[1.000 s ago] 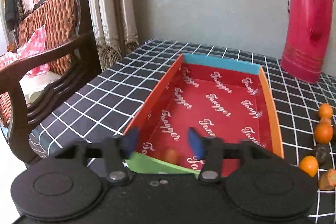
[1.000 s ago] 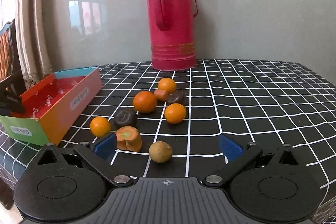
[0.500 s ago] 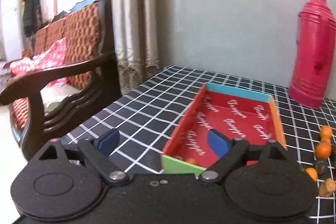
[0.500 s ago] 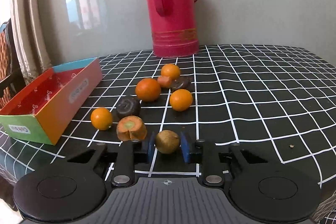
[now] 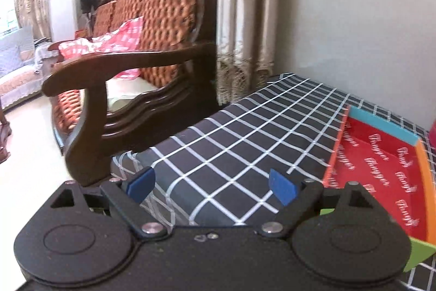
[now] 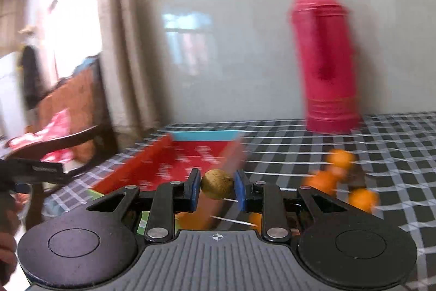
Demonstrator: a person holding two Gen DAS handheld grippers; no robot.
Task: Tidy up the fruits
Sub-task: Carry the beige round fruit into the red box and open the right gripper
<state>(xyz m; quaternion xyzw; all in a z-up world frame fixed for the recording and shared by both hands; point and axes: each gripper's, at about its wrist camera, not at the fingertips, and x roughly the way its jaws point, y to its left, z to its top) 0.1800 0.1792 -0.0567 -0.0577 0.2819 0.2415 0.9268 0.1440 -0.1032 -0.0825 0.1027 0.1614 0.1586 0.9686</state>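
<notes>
My right gripper (image 6: pixel 217 188) is shut on a small brown round fruit (image 6: pixel 217 183) and holds it in the air near the right wall of the red box (image 6: pixel 174 162). Several orange fruits (image 6: pixel 340 158) lie blurred on the checked cloth to the right. My left gripper (image 5: pixel 211 186) is open and empty over the cloth (image 5: pixel 245 132), left of the red box (image 5: pixel 381 162). The left gripper's body also shows at the left edge of the right wrist view (image 6: pixel 41 169).
A red thermos (image 6: pixel 327 59) stands at the back by the grey wall. A dark wooden armchair (image 5: pixel 130 78) with a pink cloth stands just off the table's left edge. Curtains (image 5: pixel 245 18) hang behind it.
My right gripper closed on the brown fruit, lifted it and swung left toward the box. My left gripper opened, left the box and moved left over the cloth.
</notes>
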